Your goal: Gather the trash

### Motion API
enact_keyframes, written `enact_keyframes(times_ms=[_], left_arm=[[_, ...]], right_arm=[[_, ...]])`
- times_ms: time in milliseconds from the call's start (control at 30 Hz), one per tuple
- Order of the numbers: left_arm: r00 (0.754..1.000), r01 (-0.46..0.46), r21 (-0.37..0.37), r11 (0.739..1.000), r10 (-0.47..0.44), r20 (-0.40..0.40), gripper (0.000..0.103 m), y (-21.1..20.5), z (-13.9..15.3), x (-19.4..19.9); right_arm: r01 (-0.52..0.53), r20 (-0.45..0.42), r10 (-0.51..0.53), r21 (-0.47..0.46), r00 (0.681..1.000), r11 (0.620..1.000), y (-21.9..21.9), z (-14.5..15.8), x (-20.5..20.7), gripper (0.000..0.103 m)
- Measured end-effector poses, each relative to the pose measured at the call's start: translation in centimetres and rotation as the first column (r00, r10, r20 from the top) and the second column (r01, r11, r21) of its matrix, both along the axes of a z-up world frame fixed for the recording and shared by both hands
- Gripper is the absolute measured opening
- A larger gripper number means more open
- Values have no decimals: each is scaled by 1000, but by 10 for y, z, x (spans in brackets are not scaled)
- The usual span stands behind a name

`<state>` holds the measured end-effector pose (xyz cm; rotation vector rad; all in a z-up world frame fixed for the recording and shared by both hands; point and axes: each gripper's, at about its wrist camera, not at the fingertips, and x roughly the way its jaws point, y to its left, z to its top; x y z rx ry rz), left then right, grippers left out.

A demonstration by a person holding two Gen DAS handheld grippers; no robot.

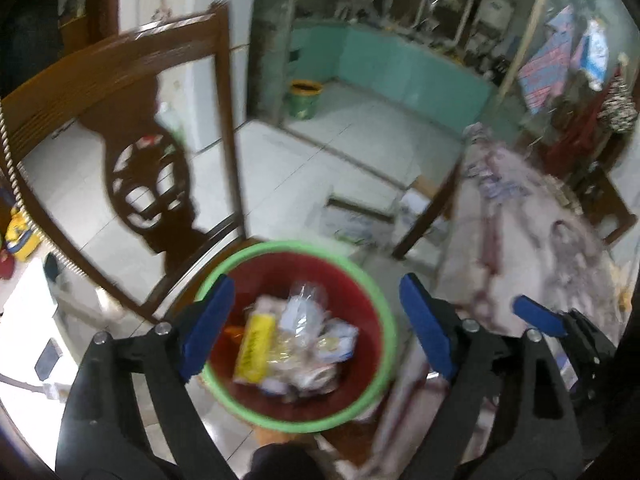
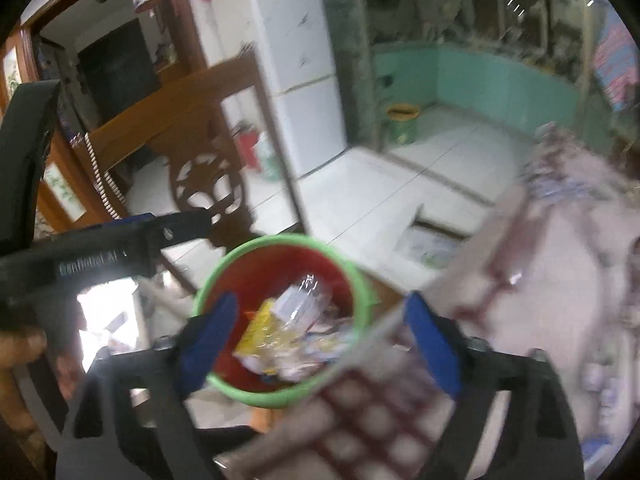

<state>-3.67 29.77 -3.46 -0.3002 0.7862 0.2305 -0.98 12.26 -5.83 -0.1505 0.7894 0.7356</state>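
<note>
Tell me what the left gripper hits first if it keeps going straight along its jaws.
Most likely the trash heap in the red bin: the left gripper points down into its mouth with jaws open and empty. Depth is blurred, so the bin's green rim could come first.

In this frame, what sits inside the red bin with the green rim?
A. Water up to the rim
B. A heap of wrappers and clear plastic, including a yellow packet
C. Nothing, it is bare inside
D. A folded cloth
B: both wrist views look down into the red bin, where a yellow packet lies among crumpled clear plastic and pale wrappers.
</note>
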Motion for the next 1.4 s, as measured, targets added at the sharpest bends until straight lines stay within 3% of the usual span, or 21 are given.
enact_keyframes(times_ms=[167,300,333,433,533,600,633,700,767,900,1033,1233,1400], left_arm=[[983,71,61,996,-80,163,98,-64,33,4],[932,125,97,987,-150,329,98,-125,58,4],[919,133,107,985,-163,358,98,-136,62,4],[891,126,155,980,-181,417,98,-172,70,3],[899,77,211,974,-160,409,98,-204,67,7],[914,38,210,977,-119,389,98,-219,59,12],[924,59,185,981,-124,363,98,-225,54,18],[938,114,128,985,-149,314,98,-235,47,29],[943,113,128,985,-147,300,98,-245,42,35],[944,130,166,977,-173,279,98,-268,36,46],[945,177,174,969,-216,245,98,-283,28,54],[942,216,190,958,-256,218,98,-292,22,56],[940,214,215,953,-261,221,98,-293,22,53]], right_arm=[[121,155,-117,-19,981,992,-88,34,-19,96],[230,294,-232,43,927,972,-169,65,-41,96],[258,340,-267,74,902,963,-189,74,-49,96],[347,491,-388,177,780,921,-248,98,-76,96],[412,560,-458,215,690,885,-285,97,-86,96],[518,572,-511,167,642,839,-308,82,-85,96],[541,552,-531,163,643,825,-315,76,-82,96],[569,427,-598,211,678,795,-335,67,-69,96],[588,341,-635,242,693,772,-347,62,-58,96],[613,353,-647,220,675,759,-353,57,-55,96],[622,350,-641,182,683,762,-351,50,-48,96],[657,291,-675,174,678,734,-360,37,-42,96],[673,290,-689,169,664,720,-363,36,-42,96]])
